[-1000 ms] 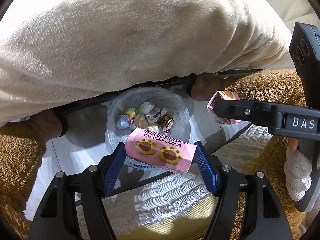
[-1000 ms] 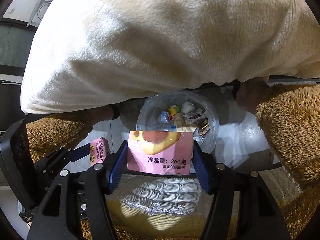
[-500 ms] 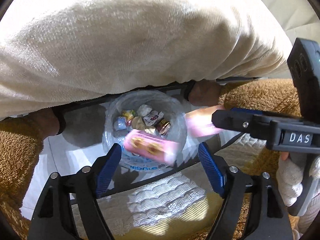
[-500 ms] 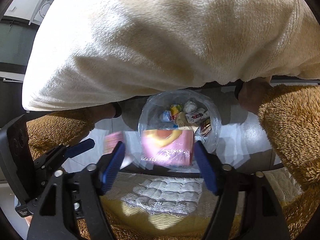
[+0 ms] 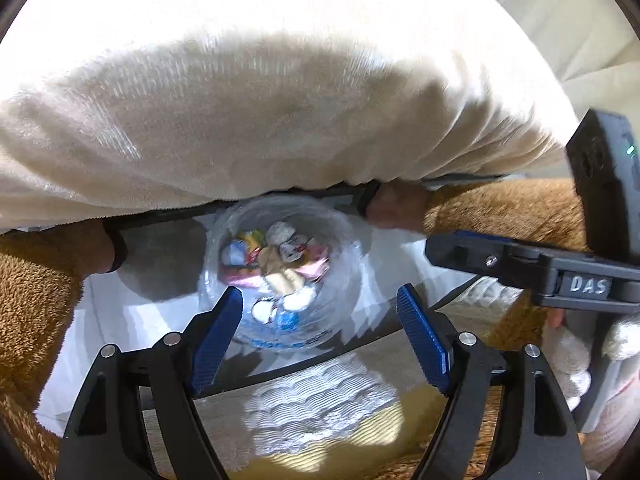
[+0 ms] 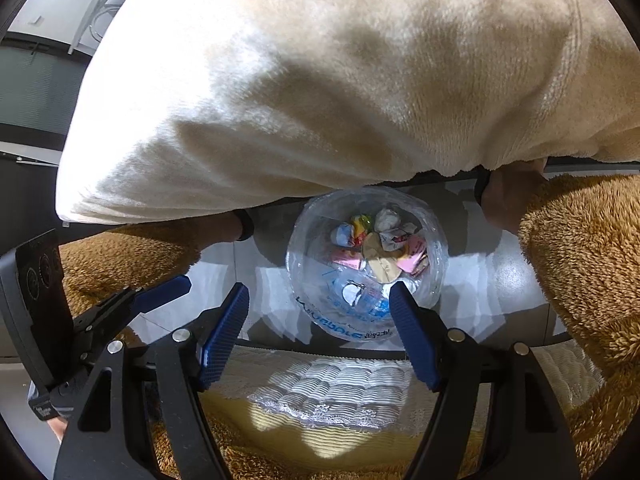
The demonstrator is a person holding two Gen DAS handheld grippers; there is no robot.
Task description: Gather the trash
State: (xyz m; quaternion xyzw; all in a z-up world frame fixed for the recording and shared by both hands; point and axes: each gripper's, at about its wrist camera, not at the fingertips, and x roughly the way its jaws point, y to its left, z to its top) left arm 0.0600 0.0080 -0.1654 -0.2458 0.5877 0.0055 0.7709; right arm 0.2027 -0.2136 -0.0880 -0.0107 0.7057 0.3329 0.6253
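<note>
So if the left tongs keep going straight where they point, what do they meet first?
Probably the clear trash bag: its open mouth sits between and just beyond the open left tongs, with wrappers inside. Nothing shows in between, though depth is hard to judge.

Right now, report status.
Both hand-held grippers, left and right, open, empty. Pink boxes in the trash bag. Nothing in the way.

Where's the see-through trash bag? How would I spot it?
Look under the big cream fleece hanging across the top, between the fuzzy brown legs. On the pale floor sits the clear plastic bag, round and open, with blue printing on its near side. Nothing else nearby is see-through or holds colourful wrappers and pink packets.
</note>
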